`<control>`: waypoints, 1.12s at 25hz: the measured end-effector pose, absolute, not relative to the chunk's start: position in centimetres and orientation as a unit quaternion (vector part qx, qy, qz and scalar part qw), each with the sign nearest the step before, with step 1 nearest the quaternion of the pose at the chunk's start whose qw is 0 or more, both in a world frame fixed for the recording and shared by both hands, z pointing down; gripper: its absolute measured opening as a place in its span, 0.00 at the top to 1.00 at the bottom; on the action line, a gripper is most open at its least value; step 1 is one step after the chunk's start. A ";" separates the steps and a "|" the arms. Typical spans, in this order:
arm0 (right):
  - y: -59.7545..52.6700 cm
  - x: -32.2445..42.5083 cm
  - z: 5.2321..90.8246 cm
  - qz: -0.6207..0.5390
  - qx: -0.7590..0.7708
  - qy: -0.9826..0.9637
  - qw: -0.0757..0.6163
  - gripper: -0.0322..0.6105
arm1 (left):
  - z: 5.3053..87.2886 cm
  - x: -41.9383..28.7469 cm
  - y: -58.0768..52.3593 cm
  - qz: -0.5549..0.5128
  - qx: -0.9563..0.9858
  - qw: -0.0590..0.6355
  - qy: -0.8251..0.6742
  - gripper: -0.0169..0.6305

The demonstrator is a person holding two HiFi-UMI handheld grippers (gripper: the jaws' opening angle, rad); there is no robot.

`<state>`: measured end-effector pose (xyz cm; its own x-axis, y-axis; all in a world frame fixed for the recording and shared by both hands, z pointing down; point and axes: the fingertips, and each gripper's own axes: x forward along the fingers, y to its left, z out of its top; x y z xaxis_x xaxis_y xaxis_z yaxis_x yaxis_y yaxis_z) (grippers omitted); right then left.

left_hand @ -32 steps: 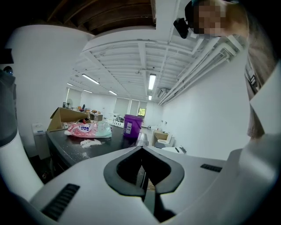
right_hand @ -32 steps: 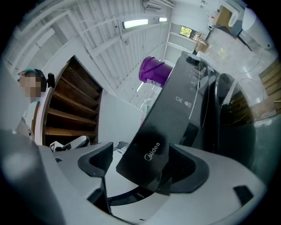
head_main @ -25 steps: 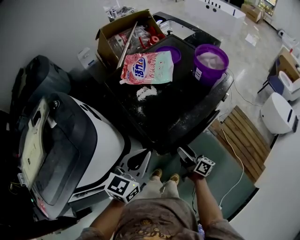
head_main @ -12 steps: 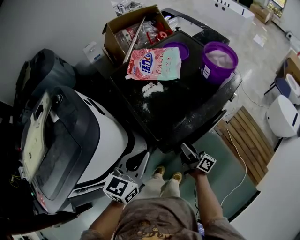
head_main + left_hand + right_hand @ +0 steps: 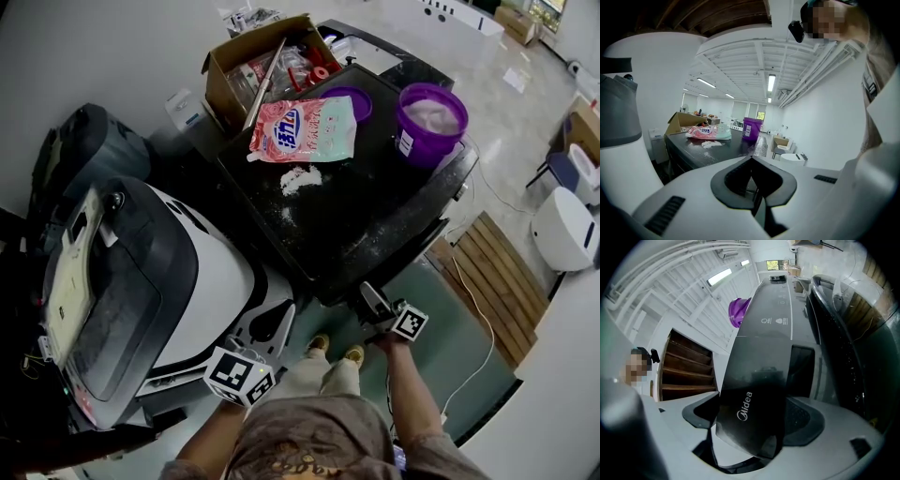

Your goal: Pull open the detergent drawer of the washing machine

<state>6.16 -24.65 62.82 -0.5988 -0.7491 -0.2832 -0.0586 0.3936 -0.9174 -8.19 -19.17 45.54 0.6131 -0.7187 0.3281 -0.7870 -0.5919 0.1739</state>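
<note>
The black washing machine (image 5: 375, 225) stands ahead of me, its top dusted with spilled powder (image 5: 300, 178). At its near front edge my right gripper (image 5: 367, 298) is shut on the dark detergent drawer front (image 5: 754, 394), which bears the Midea logo. That panel fills the space between the right gripper (image 5: 752, 420) jaws. How far the drawer stands out cannot be told. My left gripper (image 5: 284, 309) hangs in the gap between the two machines. In its own view the left gripper (image 5: 752, 159) is shut on nothing and points over the machine top.
A pink detergent bag (image 5: 300, 128), a purple tub (image 5: 431, 117) and a purple lid lie on the machine top. A cardboard box (image 5: 253, 66) stands behind. A white and black appliance (image 5: 141, 281) is close on the left, a wooden pallet (image 5: 497, 272) on the right.
The head view has shifted a little. The right gripper sits slightly closer to the machine's front edge; the left gripper stays where it was.
</note>
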 end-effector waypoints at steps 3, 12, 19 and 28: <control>-24.6 6.2 62.9 -0.482 -0.269 0.752 0.359 0.33 | 45.4 -7.7 -19.1 0.112 0.888 0.151 -0.419 0.94; -23.9 6.8 63.0 -0.491 -0.268 0.748 0.359 0.34 | 45.2 -7.2 -19.2 0.112 0.895 0.144 -0.406 0.94; -22.9 7.4 62.8 -0.490 -0.269 0.748 0.359 0.34 | 45.1 -6.0 -19.6 0.113 0.899 0.148 -0.396 0.94; -21.4 8.6 63.1 -0.495 -0.273 0.741 0.361 0.35 | 45.2 -3.8 -19.6 0.114 0.912 0.149 -0.365 0.94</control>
